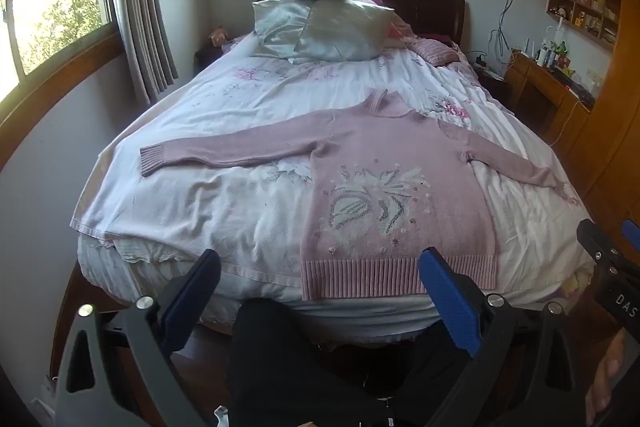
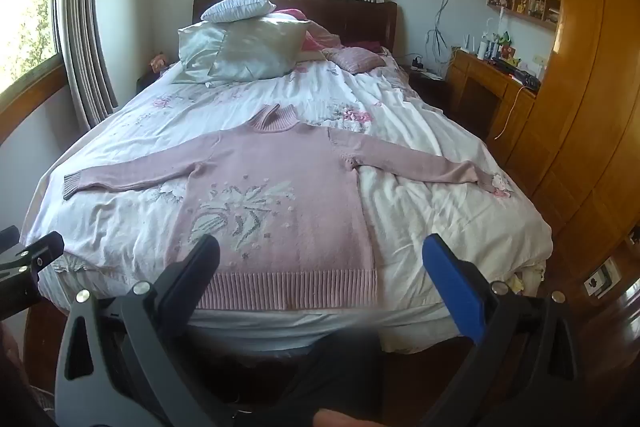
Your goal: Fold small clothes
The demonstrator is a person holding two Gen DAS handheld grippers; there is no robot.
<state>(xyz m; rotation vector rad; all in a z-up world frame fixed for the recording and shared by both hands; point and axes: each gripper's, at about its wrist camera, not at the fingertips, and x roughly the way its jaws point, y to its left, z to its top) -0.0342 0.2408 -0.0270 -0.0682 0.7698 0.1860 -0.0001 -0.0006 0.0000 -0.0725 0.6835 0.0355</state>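
Note:
A pink knitted sweater (image 1: pixel 384 163) (image 2: pixel 280 179) with a pale flower pattern lies flat, front up, on the bed. Both sleeves are spread out to the sides and the ribbed hem lies at the near edge. My left gripper (image 1: pixel 320 263) hovers open above the foot of the bed, just short of the hem, with nothing between its fingers. My right gripper (image 2: pixel 322 251) is also open and empty, held over the hem. The right gripper's tip (image 1: pixel 600 247) shows at the right edge of the left wrist view, and the left gripper's tip (image 2: pixel 36 255) at the left edge of the right wrist view.
The bed (image 1: pixel 224 203) carries a white floral cover and stacked pillows (image 1: pixel 324 27) by the dark headboard. Windows with grey curtains (image 1: pixel 136 19) stand left and behind. A wooden desk (image 2: pixel 492 87) and wardrobe (image 2: pixel 592 115) line the right. A person's dark-trousered leg (image 1: pixel 300 355) is below.

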